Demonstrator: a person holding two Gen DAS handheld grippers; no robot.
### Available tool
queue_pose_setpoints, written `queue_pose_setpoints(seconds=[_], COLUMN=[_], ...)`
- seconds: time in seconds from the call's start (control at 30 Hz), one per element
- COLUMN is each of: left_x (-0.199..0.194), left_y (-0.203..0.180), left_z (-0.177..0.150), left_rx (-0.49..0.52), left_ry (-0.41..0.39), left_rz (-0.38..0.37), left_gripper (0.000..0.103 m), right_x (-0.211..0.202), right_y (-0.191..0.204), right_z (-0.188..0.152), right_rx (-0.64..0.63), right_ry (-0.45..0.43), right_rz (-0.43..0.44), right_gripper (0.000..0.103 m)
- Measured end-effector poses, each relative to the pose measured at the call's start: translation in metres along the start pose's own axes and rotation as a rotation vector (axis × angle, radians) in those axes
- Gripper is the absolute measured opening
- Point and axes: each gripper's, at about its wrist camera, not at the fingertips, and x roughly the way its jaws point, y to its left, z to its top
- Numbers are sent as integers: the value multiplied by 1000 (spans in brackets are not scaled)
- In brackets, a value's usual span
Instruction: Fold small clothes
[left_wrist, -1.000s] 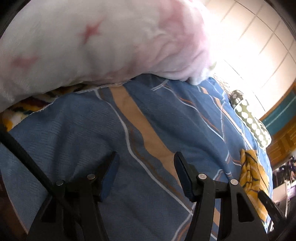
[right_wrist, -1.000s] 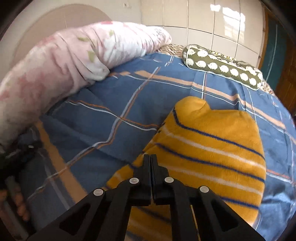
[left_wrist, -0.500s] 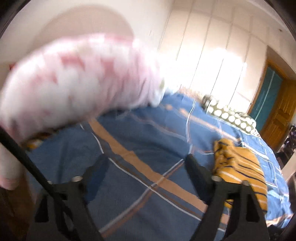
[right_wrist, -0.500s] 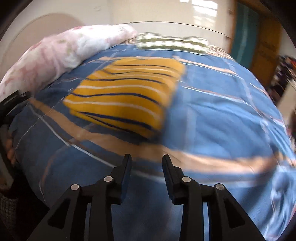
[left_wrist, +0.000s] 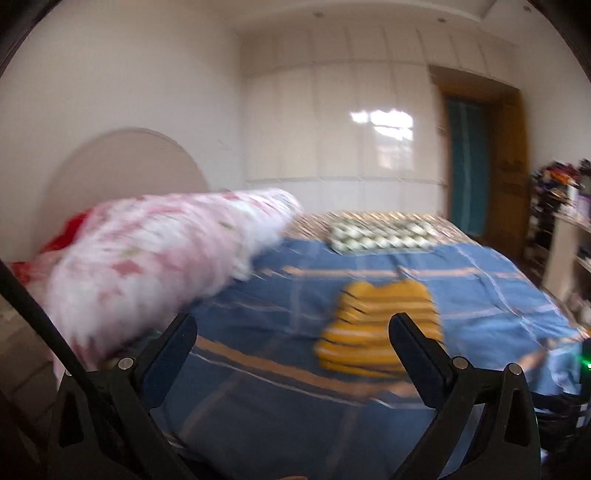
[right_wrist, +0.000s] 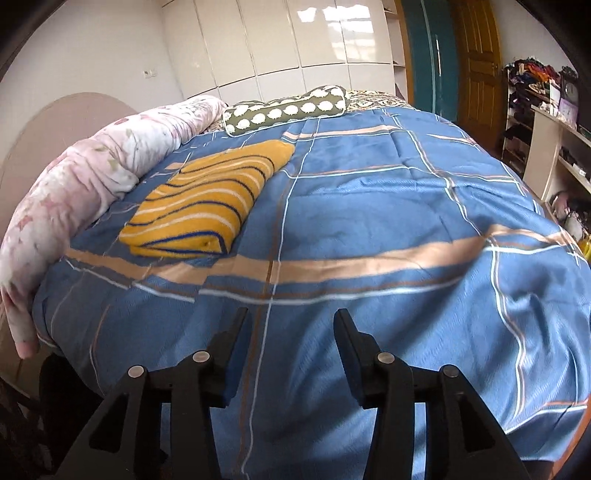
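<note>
1. Lying folded into a compact rectangle in the left-centre of the right wrist view is the yellow striped garment (right_wrist: 208, 206); it is resting flat on the blue plaid bedspread (right_wrist: 369, 206) with no gripper touching it. In the blurred left wrist view the same garment (left_wrist: 376, 328) is showing right of centre, behind the right-hand finger.
2. The right gripper (right_wrist: 291, 341) is occupying the bottom centre of its view, its jaws standing partly apart after just opening; nothing is sitting between them, only bedspread showing beyond the gap. The garment is lying well apart from it, towards the upper left.
3. The left gripper (left_wrist: 291, 343) is filling the bottom of its view, its jaws spread wide after just opening; they are gripping nothing.
4. A pink floral quilt (right_wrist: 96, 173), rolled up, is running along the left edge of the bed, just beside the garment.
5. A green bolster pillow (right_wrist: 286, 109) with pale spots is lying across the far end of the bed, in the upper centre of the frame.
6. White wardrobe doors (right_wrist: 280, 40) are lining the far wall; a wooden door (right_wrist: 476, 62) is standing at the upper right.
</note>
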Motion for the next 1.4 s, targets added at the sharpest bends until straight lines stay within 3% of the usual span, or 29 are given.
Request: queue_pose_setpoints(seconds=[0.17,0.33,0.5,0.73,1.1,1.4], left_x=[2,8,20,41,50,50], left_y=[-50,-68,-67,-56,-47,-50], left_z=[-17,-35,-56,-76,-86,-88], left_rx=[114,116,116,96,79,89], left_ry=[84,200,299,413,463,469], left_rz=[-73,-151,-151,-135,-131,-133], left_gripper=[103,103,103,103,103,103], right_x=[-4,-8,-6,-4,5,7], right_y=[0,-6,-8,14,33,24], right_z=[-18,-33,-37,-39,-47,-46], right_rx=[10,2,21,-59,-153,-115], right_ry=[21,24,37,23,53,68], right_rz=[-18,-77,-111,-183,-194,-208], right_gripper=[54,57,58,63,65,67])
